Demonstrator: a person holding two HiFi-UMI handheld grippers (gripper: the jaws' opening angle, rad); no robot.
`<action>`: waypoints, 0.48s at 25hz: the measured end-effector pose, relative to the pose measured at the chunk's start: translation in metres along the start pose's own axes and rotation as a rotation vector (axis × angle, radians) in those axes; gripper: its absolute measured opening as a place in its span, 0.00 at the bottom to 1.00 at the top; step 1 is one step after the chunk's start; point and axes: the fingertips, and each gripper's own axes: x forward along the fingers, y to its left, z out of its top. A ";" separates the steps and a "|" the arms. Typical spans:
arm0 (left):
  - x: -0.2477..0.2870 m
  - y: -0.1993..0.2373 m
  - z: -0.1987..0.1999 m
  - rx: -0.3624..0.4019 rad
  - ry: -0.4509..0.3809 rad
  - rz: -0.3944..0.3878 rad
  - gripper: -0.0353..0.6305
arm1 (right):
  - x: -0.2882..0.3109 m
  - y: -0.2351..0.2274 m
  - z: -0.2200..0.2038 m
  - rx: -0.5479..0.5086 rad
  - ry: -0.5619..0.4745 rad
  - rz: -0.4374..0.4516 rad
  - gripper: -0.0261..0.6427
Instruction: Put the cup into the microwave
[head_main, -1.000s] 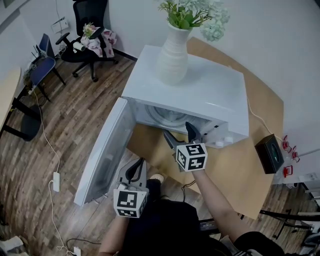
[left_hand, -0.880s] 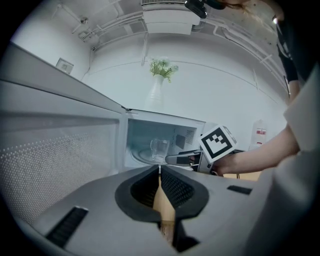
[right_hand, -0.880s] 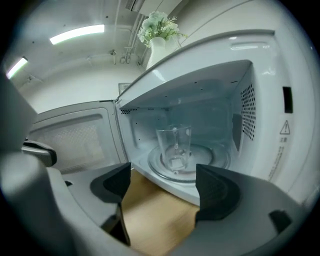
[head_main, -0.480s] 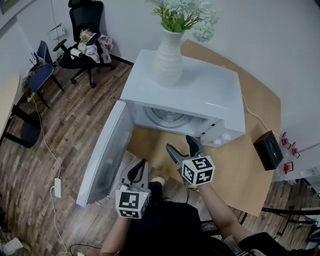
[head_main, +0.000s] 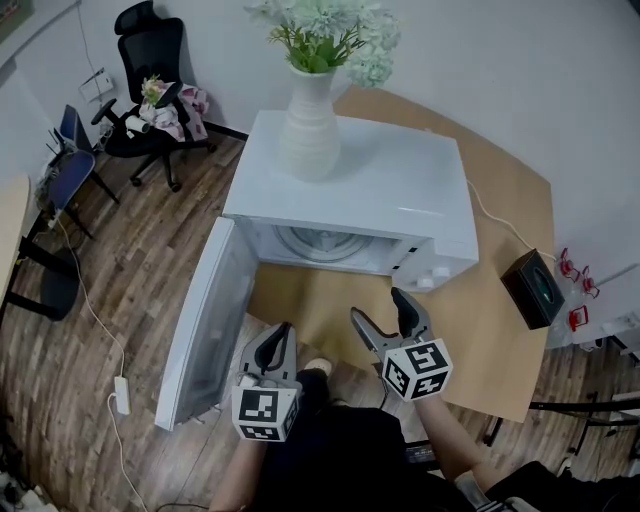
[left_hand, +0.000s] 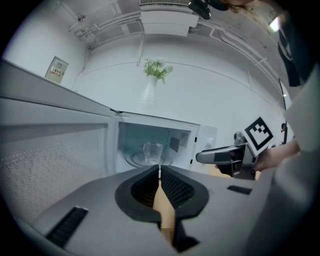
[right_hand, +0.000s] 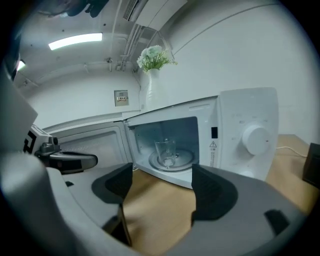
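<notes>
**A:** Where's the cup?

**B:** The glass cup (right_hand: 165, 150) stands upright on the turntable (right_hand: 172, 161) inside the microwave (head_main: 400, 190), with nothing gripping it. I'd judge the placing done.

**A:** And the grippers?

**B:** Both are on the near side, well clear of the oven. The right gripper (head_main: 377, 305) has its jaws spread, with only the bare wooden table (head_main: 480, 330) showing between them. The left gripper (head_main: 278, 335) has its jaws pressed together on nothing.

**A:** What could go wrong from here?

**B:** The door (head_main: 205, 320) hangs wide open to the left. Swung shut hard, it could jolt the oven and rock the vase of flowers (head_main: 308, 135) on top, or shift the cup. Reaching back in could knock the glass over.

**A:** Counts?

**B:** One cup, one microwave, one vase, two grippers. There's also one black box (head_main: 528, 288) at the table's right edge, and two office chairs (head_main: 150, 60) on the floor, far left.
</notes>
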 end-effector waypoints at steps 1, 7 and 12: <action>0.002 -0.001 0.000 0.001 0.002 -0.004 0.07 | -0.005 -0.002 0.000 0.019 -0.006 -0.013 0.58; 0.016 -0.005 0.008 0.008 -0.002 -0.020 0.07 | -0.021 -0.020 0.009 0.113 -0.071 -0.096 0.16; 0.026 -0.010 0.019 0.008 -0.012 -0.040 0.07 | -0.026 -0.030 0.029 0.108 -0.130 -0.119 0.05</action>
